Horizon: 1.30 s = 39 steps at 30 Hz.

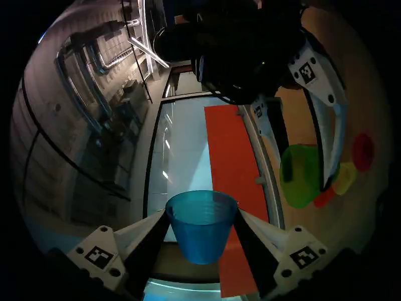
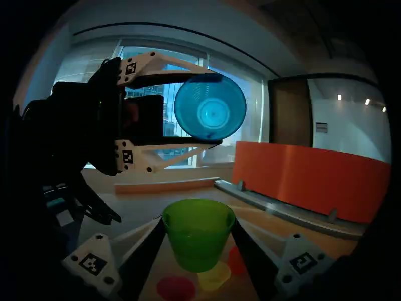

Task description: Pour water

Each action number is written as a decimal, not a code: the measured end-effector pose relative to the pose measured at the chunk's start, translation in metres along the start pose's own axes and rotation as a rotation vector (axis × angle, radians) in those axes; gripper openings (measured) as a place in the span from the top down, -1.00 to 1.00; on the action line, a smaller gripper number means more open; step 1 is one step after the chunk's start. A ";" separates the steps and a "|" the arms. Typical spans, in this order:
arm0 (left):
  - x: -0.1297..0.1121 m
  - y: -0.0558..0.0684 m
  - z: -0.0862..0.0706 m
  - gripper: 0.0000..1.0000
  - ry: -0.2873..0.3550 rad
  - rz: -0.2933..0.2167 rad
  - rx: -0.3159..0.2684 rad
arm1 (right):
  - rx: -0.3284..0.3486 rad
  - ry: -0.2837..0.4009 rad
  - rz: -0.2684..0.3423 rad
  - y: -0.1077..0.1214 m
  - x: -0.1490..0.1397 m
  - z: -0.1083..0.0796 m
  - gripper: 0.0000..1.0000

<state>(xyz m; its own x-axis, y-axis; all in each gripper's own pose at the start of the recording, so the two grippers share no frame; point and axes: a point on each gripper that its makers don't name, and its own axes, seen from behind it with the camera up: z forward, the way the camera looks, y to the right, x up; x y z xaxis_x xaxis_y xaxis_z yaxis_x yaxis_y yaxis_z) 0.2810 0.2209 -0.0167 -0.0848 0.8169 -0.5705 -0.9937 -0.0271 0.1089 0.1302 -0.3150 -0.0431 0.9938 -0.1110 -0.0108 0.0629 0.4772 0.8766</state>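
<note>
Left gripper view: your left gripper (image 1: pixel 201 220) pinches one blue cup (image 1: pixel 202 237) between both fingers, low in frame. The cup's long axis runs up the picture, rim uppermost. Farther off, your right gripper (image 1: pixel 307 178) pinches one green cup (image 1: pixel 299 175) above three coloured rounds (image 1: pixel 363 150). One round is partly hidden.

Right gripper view: the green cup (image 2: pixel 199 233) stands upright, rim up, pinched by the right gripper (image 2: pixel 199 223). Above it the left gripper (image 2: pixel 214 108) holds the blue cup (image 2: pixel 209 107) on its side, a round end facing you. Mouth or base, you cannot tell. The three rounds (image 2: pixel 175 288) are partly covered. Water in either cup is unreadable.
</note>
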 end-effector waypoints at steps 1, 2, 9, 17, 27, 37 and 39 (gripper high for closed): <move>0.000 -0.001 0.000 -0.72 0.001 -0.007 0.000 | 0.000 0.001 0.000 0.000 0.000 0.000 -0.81; -0.001 -0.002 0.000 -0.72 0.003 -0.015 0.001 | 0.000 0.001 0.001 0.000 0.000 0.000 -0.81; -0.010 -0.004 0.001 -0.72 0.008 -0.142 0.002 | -0.006 0.006 0.002 0.003 0.001 -0.003 -0.81; -0.032 -0.001 0.005 -0.72 -0.007 -0.418 0.003 | -0.014 0.011 0.006 0.006 0.003 -0.007 -0.81; -0.057 0.005 0.003 -0.72 -0.014 -0.810 0.000 | -0.029 0.018 0.005 0.010 0.009 -0.010 -0.80; -0.069 0.008 0.002 -0.72 0.005 -1.160 -0.006 | -0.044 0.029 0.003 0.014 0.015 -0.013 -0.81; -0.070 0.009 0.001 -0.72 0.012 -1.221 -0.006 | -0.047 0.030 0.001 0.014 0.017 -0.014 -0.81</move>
<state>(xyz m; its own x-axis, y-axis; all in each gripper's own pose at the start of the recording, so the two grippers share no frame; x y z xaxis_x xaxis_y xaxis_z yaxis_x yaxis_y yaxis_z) 0.2785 0.1638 0.0251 0.9041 0.3019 -0.3023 -0.4208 0.7518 -0.5077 0.1490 -0.2978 -0.0374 0.9961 -0.0851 -0.0249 0.0655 0.5177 0.8530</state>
